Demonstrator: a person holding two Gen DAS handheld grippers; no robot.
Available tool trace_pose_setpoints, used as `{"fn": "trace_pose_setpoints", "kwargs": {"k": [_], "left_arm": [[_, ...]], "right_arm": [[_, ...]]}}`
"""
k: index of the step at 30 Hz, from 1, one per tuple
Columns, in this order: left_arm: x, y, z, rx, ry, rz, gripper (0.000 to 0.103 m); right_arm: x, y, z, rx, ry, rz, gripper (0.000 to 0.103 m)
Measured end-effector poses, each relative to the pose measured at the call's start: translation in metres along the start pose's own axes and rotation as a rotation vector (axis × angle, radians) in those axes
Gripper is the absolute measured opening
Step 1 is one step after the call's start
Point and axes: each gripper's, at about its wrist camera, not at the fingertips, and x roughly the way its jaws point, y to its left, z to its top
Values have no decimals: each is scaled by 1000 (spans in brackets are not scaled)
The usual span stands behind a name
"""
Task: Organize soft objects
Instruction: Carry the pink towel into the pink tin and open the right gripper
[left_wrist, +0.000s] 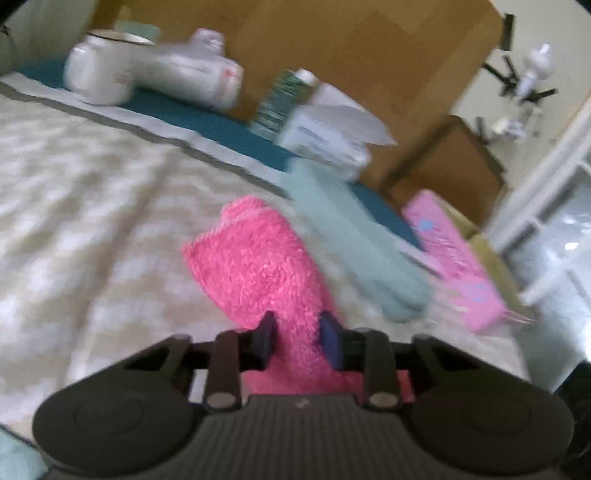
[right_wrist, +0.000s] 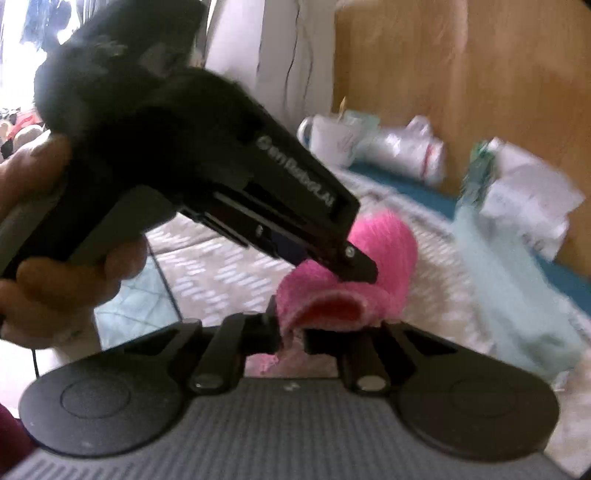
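Both grippers, left (left_wrist: 295, 341) and right (right_wrist: 291, 332), clench the pink sock (left_wrist: 258, 266); we should fold it gently beside the blue sock (left_wrist: 354, 240).

A bed (left_wrist: 92, 206) with a cream-and-white patterned cover carries everything. A fuzzy pink sock (left_wrist: 258, 266) lies on it. Just beside the sock, toward the wooden headboard (left_wrist: 332, 44), lies a pale blue-green sock (left_wrist: 354, 240). Beyond that, at the bed's edge, rests a pink box (left_wrist: 454, 258).
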Motion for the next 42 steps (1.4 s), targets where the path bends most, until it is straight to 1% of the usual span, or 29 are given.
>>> {"fn": "trace_pose_setpoints", "kwargs": {"k": [1, 3, 6, 9, 12, 15, 17, 19, 20, 21, 22, 23, 24, 25, 27, 30, 32, 34, 37, 39, 41, 42], "left_arm": [[1, -9, 2, 17, -4, -16, 25], [5, -35, 9, 84, -17, -53, 25], [15, -82, 22, 190, -44, -117, 25], [33, -142, 36, 307, -64, -202, 26], [60, -197, 40, 400, -60, -270, 26], [96, -251, 42, 469, -34, -325, 26], [124, -283, 42, 513, -19, -343, 27], [154, -313, 42, 534, -5, -341, 31], [165, -325, 42, 537, -10, -331, 33], [176, -334, 41, 544, -26, -314, 36], [185, -341, 39, 557, -43, -289, 37], [192, -345, 38, 570, -53, -256, 37], [195, -345, 35, 573, -56, -231, 37], [196, -342, 33, 566, -55, -223, 38], [188, -328, 28, 553, -56, -241, 45], [172, -304, 22, 556, -77, -205, 46], [162, -286, 19, 530, -59, -204, 46], [149, -268, 17, 499, -48, -209, 46], [124, -237, 11, 465, -52, -185, 46], [104, -209, 5, 435, -50, -172, 46], [85, -181, 0, 406, -58, -144, 46], [77, -166, -3, 390, -63, -120, 46]], "right_arm": [[-10, -3, -1, 0, -35, -29, 14], [-27, -13, -1, 3, -99, -92, 13], [-57, -38, -2, 21, -198, -223, 13], [-86, -63, -6, 13, -271, -373, 13], [-113, -98, -13, 63, -309, -500, 13], [-132, -137, -25, 117, -317, -612, 13], [-142, -166, -34, 154, -306, -673, 13], [-150, -196, -43, 214, -295, -718, 14], [-149, -213, -46, 238, -281, -750, 16], [-145, -232, -50, 247, -245, -792, 29], [-137, -252, -53, 261, -161, -870, 41], [-134, -270, -59, 297, -82, -951, 59], [-133, -285, -64, 343, -28, -1006, 60], [-136, -295, -69, 381, -7, -1019, 60], [-148, -300, -80, 448, -61, -1013, 66], [-158, -294, -86, 514, -134, -1022, 68], [-162, -280, -85, 526, -192, -1016, 68], [-168, -261, -83, 509, -247, -1026, 68], [-172, -232, -73, 453, -291, -1071, 68], [-176, -213, -70, 440, -343, -1086, 68], [-176, -190, -66, 423, -404, -1027, 68], [-172, -182, -63, 410, -415, -986, 68]]}}
